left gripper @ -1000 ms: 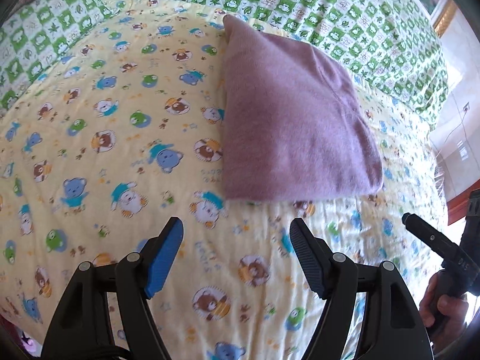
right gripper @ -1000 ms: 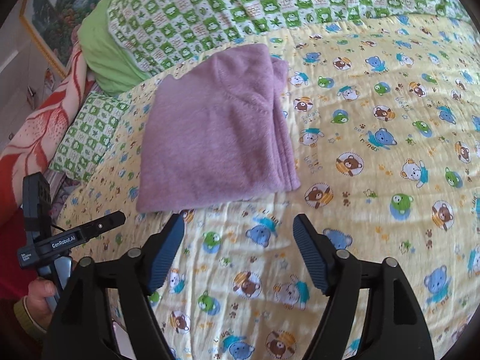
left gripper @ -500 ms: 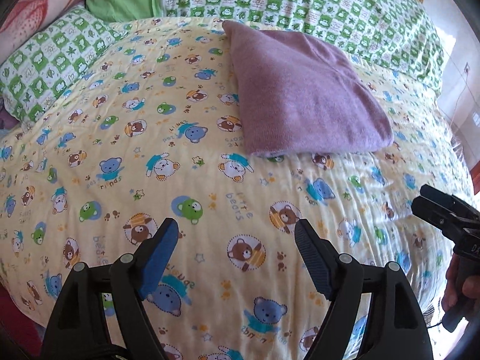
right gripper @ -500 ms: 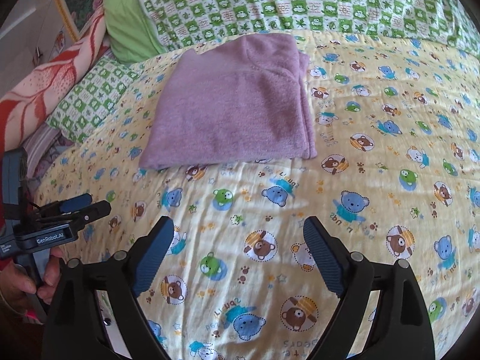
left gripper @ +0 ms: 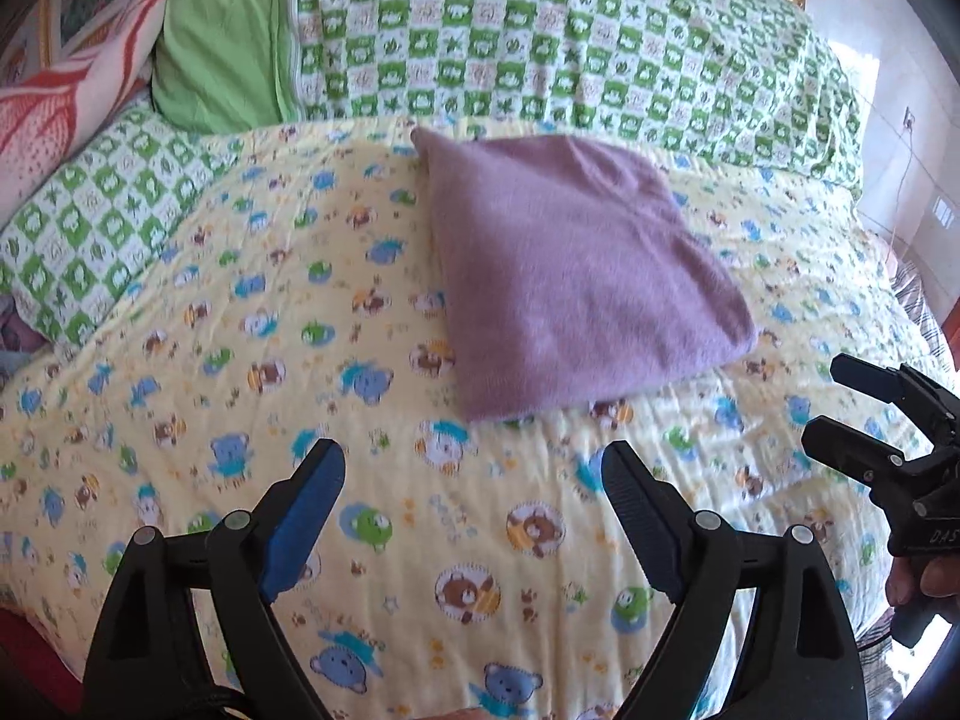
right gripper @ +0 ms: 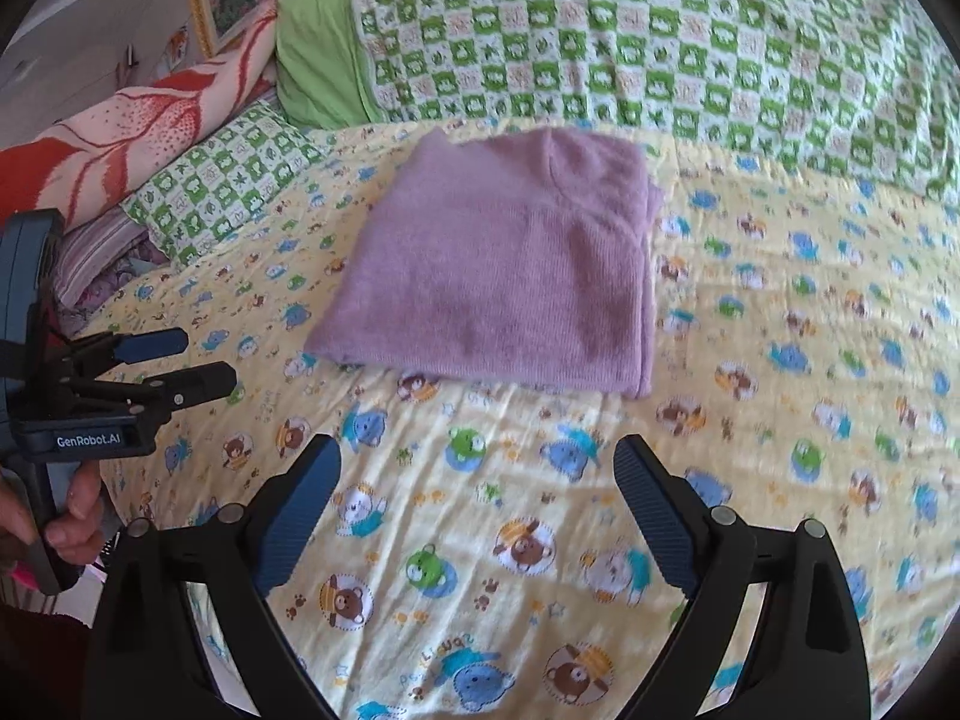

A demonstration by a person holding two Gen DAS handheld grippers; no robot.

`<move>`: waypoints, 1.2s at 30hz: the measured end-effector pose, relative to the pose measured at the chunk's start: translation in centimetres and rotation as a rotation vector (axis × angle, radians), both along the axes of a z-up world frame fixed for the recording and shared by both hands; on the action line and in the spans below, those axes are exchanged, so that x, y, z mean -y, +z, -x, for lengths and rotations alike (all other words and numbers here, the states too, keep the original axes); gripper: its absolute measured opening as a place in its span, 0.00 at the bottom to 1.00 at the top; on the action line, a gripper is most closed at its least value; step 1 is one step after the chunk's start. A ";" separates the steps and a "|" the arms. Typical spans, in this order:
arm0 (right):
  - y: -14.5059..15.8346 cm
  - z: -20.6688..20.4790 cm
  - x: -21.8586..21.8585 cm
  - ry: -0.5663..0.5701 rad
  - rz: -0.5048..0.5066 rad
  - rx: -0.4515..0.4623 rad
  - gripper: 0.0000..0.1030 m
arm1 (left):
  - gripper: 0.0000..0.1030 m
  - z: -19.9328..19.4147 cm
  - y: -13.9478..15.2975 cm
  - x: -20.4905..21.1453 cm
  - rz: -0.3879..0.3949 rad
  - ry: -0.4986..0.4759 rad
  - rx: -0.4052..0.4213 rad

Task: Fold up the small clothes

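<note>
While both claws gape, fuzzy purple garment (left gripper: 576, 264) lies folded square.

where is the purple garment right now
The folded purple garment lies flat on the yellow bear-print quilt, just below the green checkered blanket, ahead of both open grippers and touched by neither.

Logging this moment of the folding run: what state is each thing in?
purple garment: folded flat, lying on the bedspread, touched by nothing.
left gripper: jaws open, empty, short of the garment.
right gripper: jaws open, empty, short of the garment.
cartoon bedspread: spread out, slightly wrinkled.
</note>
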State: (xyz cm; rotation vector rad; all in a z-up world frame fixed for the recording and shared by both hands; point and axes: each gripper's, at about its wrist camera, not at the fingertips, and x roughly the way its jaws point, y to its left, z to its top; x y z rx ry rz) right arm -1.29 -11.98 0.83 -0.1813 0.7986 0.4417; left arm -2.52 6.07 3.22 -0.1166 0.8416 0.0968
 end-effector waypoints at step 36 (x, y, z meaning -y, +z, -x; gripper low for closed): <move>-2.9 -5.7 -0.4 -0.021 0.009 0.000 0.99 | 0.94 -4.3 -3.1 1.4 -0.061 0.113 -0.041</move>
